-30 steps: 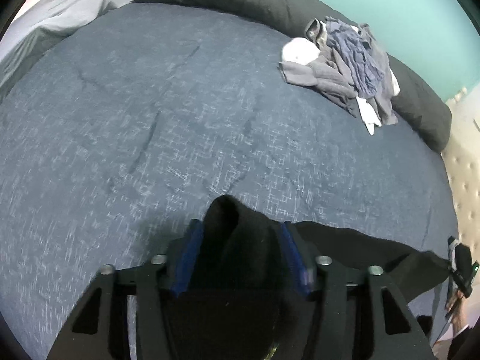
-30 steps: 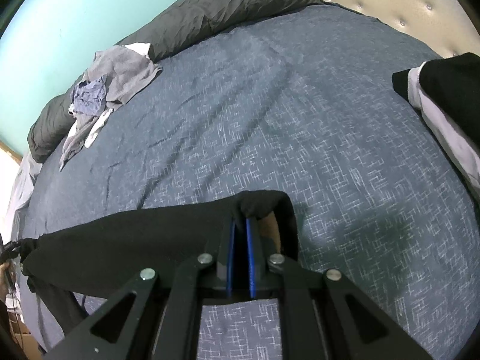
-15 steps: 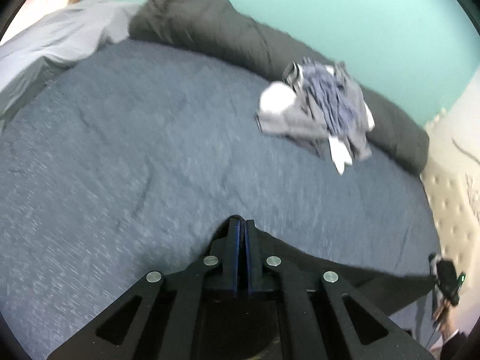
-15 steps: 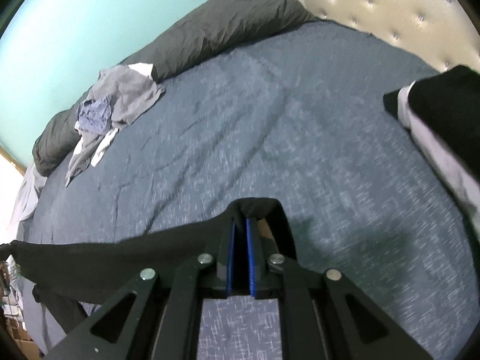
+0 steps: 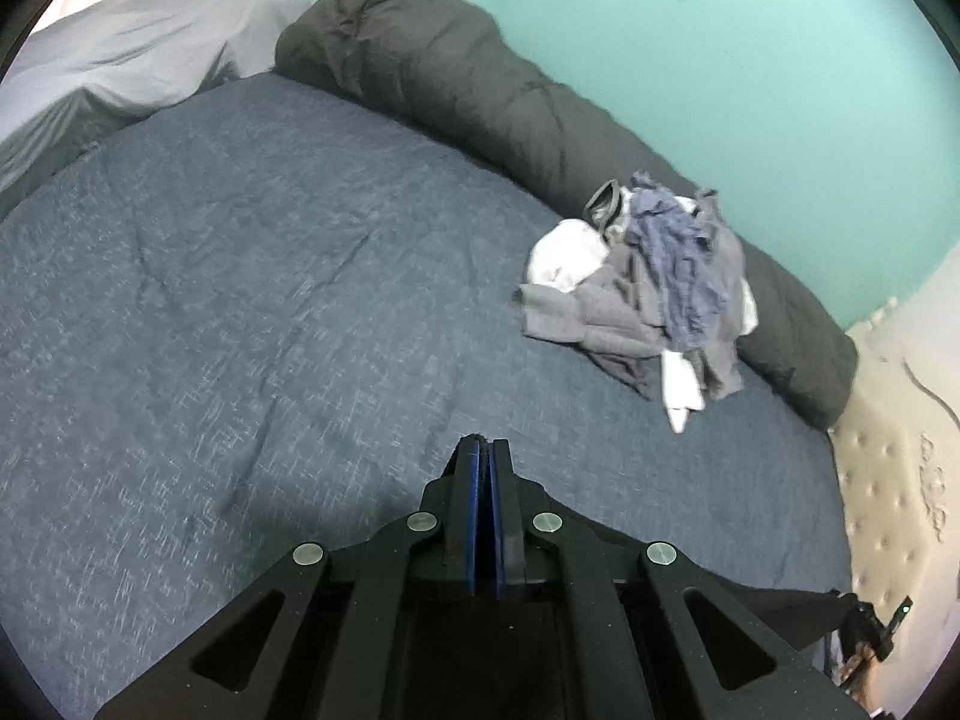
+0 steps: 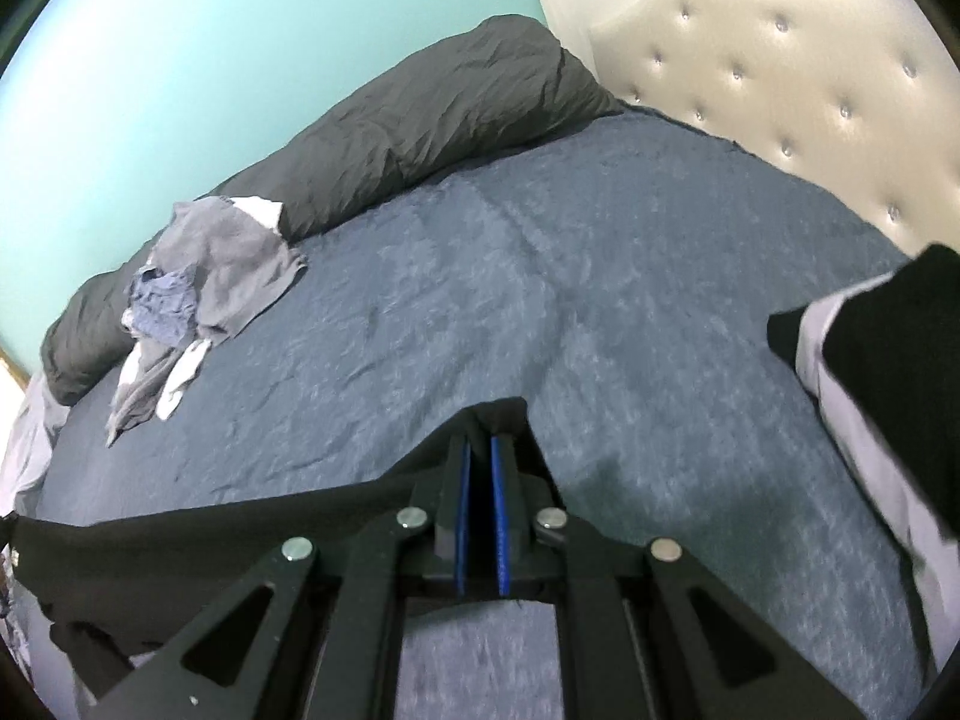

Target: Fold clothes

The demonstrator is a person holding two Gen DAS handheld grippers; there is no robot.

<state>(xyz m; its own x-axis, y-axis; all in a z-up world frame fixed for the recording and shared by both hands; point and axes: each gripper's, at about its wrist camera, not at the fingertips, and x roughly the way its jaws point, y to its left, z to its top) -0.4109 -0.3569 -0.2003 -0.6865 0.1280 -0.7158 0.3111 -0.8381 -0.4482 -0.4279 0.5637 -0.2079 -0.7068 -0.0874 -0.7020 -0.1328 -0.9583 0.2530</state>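
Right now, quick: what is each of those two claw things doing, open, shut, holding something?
Left gripper: shut on a corner of the black garment.
Right gripper: shut on the same black garment, cloth bunched over its tips.

Two fisheye views, each mounted on a gripper and looking forward and downward along closed jaws that fill the lower middle of the frame. Left wrist view: above the blue bed cover [image 5: 288,330], facing the teal wall [image 5: 690,48], with the heap of clothes [image 5: 654,294] at right of centre and the padded headboard [image 5: 900,468] at the right edge. Right wrist view: facing the same wall [image 6: 210,60] from further right, heap of clothes [image 6: 204,294] at left, headboard [image 6: 780,96] at upper right. Shared: cover, grey bolster [image 5: 480,96] [image 6: 420,114], heap, wall, headboard. Both near the bed, fairly close over it.
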